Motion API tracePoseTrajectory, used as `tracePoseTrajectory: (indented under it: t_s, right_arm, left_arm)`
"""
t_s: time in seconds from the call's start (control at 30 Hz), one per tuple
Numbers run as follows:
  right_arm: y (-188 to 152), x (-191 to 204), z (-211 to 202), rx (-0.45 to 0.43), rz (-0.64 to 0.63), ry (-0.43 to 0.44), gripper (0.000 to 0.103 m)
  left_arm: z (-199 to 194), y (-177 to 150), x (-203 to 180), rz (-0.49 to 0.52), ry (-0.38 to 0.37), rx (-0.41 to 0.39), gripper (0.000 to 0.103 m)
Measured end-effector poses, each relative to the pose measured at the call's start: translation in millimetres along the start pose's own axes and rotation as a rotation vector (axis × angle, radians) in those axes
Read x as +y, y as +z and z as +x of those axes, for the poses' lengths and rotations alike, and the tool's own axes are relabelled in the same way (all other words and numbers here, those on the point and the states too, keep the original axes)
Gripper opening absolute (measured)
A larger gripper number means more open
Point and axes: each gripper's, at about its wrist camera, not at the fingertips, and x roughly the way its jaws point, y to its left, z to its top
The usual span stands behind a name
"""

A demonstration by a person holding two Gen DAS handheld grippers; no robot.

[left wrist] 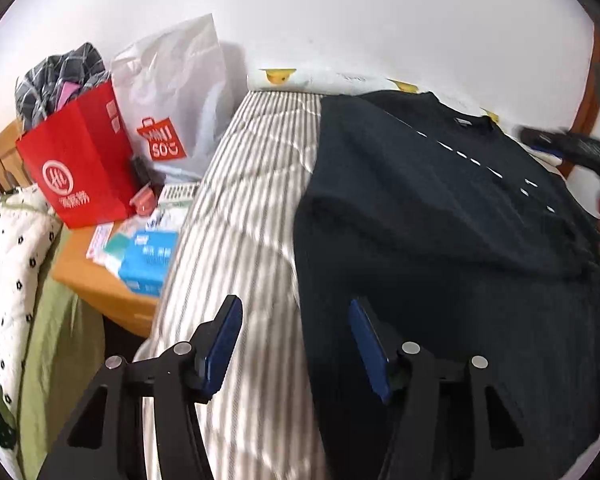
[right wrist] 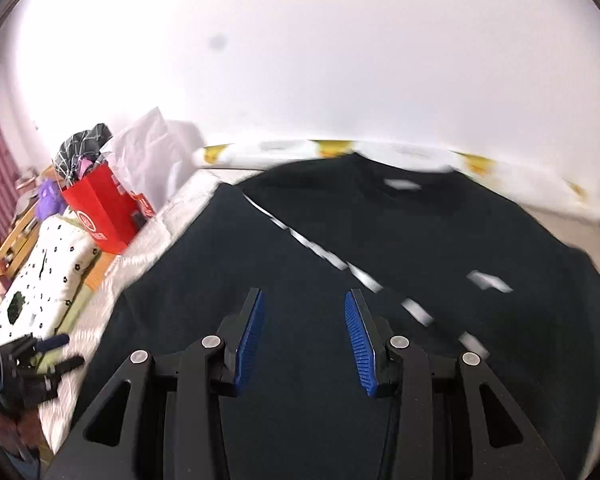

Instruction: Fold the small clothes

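Note:
A black T-shirt [left wrist: 440,220] with a dashed white line across it lies spread on the striped bed [left wrist: 240,208], collar toward the wall. My left gripper [left wrist: 294,312] is open and empty above the shirt's left edge. My right gripper [right wrist: 304,300] is open and empty over the shirt's middle [right wrist: 300,260]. The right gripper also shows blurred at the right edge of the left wrist view [left wrist: 572,148], with the hand holding it. The left gripper shows blurred at the lower left of the right wrist view [right wrist: 40,364].
A wooden bedside table [left wrist: 88,276] left of the bed holds a red paper bag [left wrist: 80,164], a white Miniso bag [left wrist: 172,100] and small boxes [left wrist: 148,260]. A dotted white quilt [left wrist: 8,260] lies at far left. A duck-print pillow [right wrist: 380,152] lies along the wall.

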Motion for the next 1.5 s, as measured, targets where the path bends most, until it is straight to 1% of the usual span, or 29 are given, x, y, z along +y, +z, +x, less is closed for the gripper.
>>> tracePoseTrajectory:
  t_s: [0.1, 0.2, 0.27, 0.37, 0.47, 0.57, 0.63, 0.67, 0.7, 0.73, 0.77, 0.8, 0.87, 0.93, 1.0, 1.1, 1.2, 1.23, 1.3, 1.33, 1.37, 1.43, 1.5]
  right_arm:
    - [34.1, 24.2, 56.1, 0.030, -0.032, 0.032, 0.041]
    - [57.4, 41.9, 107.2, 0.065, -0.053, 0.067, 0.041]
    - [69.4, 50.3, 137.6, 0.091, -0.059, 0.085, 0.041]
    - [83.6, 59.4, 180.4, 0.120, -0.058, 0.100, 0.041]
    - [96.3, 64.1, 207.1, 0.140, -0.046, 0.118, 0.042]
    - [108.1, 70.5, 228.6, 0.155, -0.045, 0.126, 0.042]
    - [115.6, 76.6, 241.4, 0.165, -0.052, 0.154, 0.041]
    - [118.8, 80.7, 248.8, 0.171, -0.059, 0.164, 0.041]
    - [120.4, 84.4, 255.5, 0.186, -0.072, 0.174, 0.035]
    - [121.6, 88.2, 261.4, 0.203, -0.084, 0.188, 0.025]
    - [122.5, 91.2, 266.0, 0.216, -0.093, 0.201, 0.008]
    - [123.7, 94.5, 271.7, 0.229, -0.104, 0.216, 0.008]
    - [127.7, 100.1, 272.4, 0.196, -0.123, 0.225, 0.008]
    - [132.5, 104.9, 270.3, 0.164, -0.127, 0.252, 0.007]
    - [134.8, 112.3, 278.2, 0.166, -0.129, 0.261, 0.007]
    - [130.0, 122.7, 294.9, 0.177, -0.157, 0.229, 0.007]
    - [129.2, 125.0, 295.3, 0.162, -0.159, 0.218, 0.008]
    - [129.3, 124.5, 294.2, 0.161, -0.157, 0.211, 0.010]
    - [129.4, 119.5, 289.2, 0.176, -0.138, 0.213, 0.024]
    - [129.7, 116.6, 282.5, 0.186, -0.129, 0.220, 0.028]
    - [129.7, 113.6, 275.2, 0.183, -0.129, 0.218, 0.032]
    - [125.7, 108.2, 251.7, 0.160, -0.151, 0.180, 0.036]
    - [114.7, 98.4, 222.6, 0.151, -0.191, 0.142, 0.037]
  left_arm:
    - [17.5, 14.3, 1.8, 0.024, 0.012, 0.002, 0.054]
    - [32.3, 24.5, 1.7, 0.049, 0.002, 0.002, 0.052]
    - [41.5, 30.0, 0.3, 0.069, -0.008, 0.006, 0.047]
    - [53.9, 35.7, -1.7, 0.100, -0.007, 0.010, 0.044]
    - [62.9, 40.2, -4.5, 0.111, -0.013, 0.015, 0.039]
    - [69.8, 43.4, -6.7, 0.111, -0.032, 0.006, 0.037]
    - [73.8, 45.9, -8.6, 0.115, -0.032, 0.002, 0.036]
    - [76.4, 46.7, -9.2, 0.116, -0.035, 0.007, 0.034]
    - [78.6, 47.5, -9.6, 0.115, -0.041, 0.014, 0.031]
    - [79.3, 48.8, -8.8, 0.107, -0.061, 0.012, 0.023]
    - [78.4, 49.4, -7.8, 0.098, -0.084, 0.011, 0.012]
    - [77.6, 50.1, -6.2, 0.087, -0.105, 0.010, 0.011]
    - [75.3, 50.9, -1.8, 0.069, -0.099, -0.005, 0.011]
    - [78.5, 51.0, 6.3, 0.035, -0.122, 0.013, 0.011]
    - [81.2, 50.4, 12.4, 0.001, -0.152, 0.027, 0.011]
    - [80.0, 49.5, 10.5, 0.007, -0.144, 0.026, 0.011]
    - [79.9, 47.8, 7.4, 0.030, -0.125, 0.019, 0.013]
    - [79.6, 47.9, 7.6, 0.031, -0.124, 0.020, 0.014]
    - [78.2, 48.0, 9.2, 0.029, -0.121, 0.025, 0.017]
    - [76.5, 47.4, 9.4, 0.030, -0.118, 0.027, 0.020]
    - [74.7, 47.1, 10.1, 0.032, -0.112, 0.027, 0.026]
    - [67.1, 45.4, 12.9, 0.036, -0.108, 0.017, 0.029]
    - [57.8, 44.2, 15.1, 0.033, -0.131, 0.004, 0.034]
